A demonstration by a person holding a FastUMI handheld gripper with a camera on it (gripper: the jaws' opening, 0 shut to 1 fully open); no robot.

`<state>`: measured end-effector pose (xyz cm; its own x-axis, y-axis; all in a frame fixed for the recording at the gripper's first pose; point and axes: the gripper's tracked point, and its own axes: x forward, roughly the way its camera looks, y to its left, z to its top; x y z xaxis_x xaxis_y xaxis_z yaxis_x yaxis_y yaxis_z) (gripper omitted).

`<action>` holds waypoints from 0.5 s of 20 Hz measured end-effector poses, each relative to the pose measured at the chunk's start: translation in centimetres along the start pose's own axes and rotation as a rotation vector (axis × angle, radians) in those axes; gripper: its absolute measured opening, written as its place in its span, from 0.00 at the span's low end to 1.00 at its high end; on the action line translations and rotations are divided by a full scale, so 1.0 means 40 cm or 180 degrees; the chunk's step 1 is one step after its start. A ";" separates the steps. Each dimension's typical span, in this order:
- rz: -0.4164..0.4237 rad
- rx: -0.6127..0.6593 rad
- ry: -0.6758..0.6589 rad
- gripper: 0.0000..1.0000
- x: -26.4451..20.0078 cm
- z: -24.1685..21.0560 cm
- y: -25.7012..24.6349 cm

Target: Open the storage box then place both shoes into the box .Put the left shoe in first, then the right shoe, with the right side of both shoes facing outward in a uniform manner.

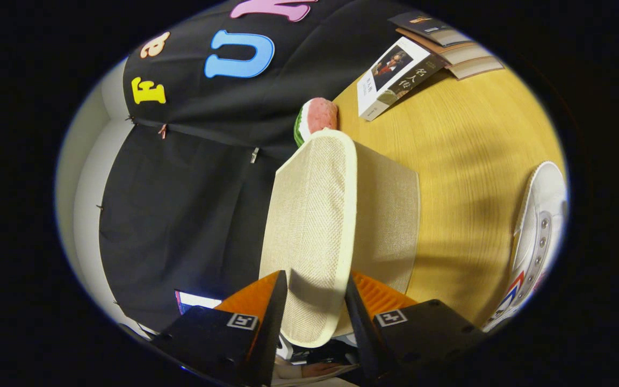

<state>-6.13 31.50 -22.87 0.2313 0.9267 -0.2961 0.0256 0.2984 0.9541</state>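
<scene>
Lid (pixel 309 215) of the storage box (pixel 390 220) stood lifted between the fingers, turned edge-on to the camera, and its woven beige face with a pale border ran forward from the fingertips. The gripper (pixel 316 293) was rolled to its side, so the desk (pixel 465 161) looked like a wall at one side. The two fingers stood narrowly apart with the lid's rim between them; they seemed to pinch it, but the exact touch of both pads could not be confirmed from this view. The box body, of the same beige cloth, stood just behind the lid on the desk.

The step in hand was, in my judgement, the opening of the box. To do it well, the hold should stay near the rim and the lid should swing in a smooth arc, far enough that it stays open and leaves free the mouth of the box. A pull too strong might drag the light cloth box along the desk.

A white shoe (pixel 538 242) with metal eyelets lay on the desk, well apart from the box. Beyond the box there was a watermelon-slice toy (pixel 315 119), and farther on a book (pixel 395 75) beside a small stack of books (pixel 454 40).
</scene>
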 end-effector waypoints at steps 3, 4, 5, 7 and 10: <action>0.0011 -0.0027 -0.0090 0.31 -0.022 0.017 0.006; 0.0054 -0.0054 -0.0139 0.17 -0.037 0.022 0.022; 0.0131 -0.0078 -0.0161 0.09 -0.045 0.021 0.044; 0.0257 -0.0115 -0.0184 0.08 -0.054 0.024 0.092; 0.0338 -0.0224 -0.0240 0.08 -0.057 0.042 0.168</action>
<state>-4.85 31.02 -15.71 0.3017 0.9349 -0.1867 -0.0705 0.2172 0.9736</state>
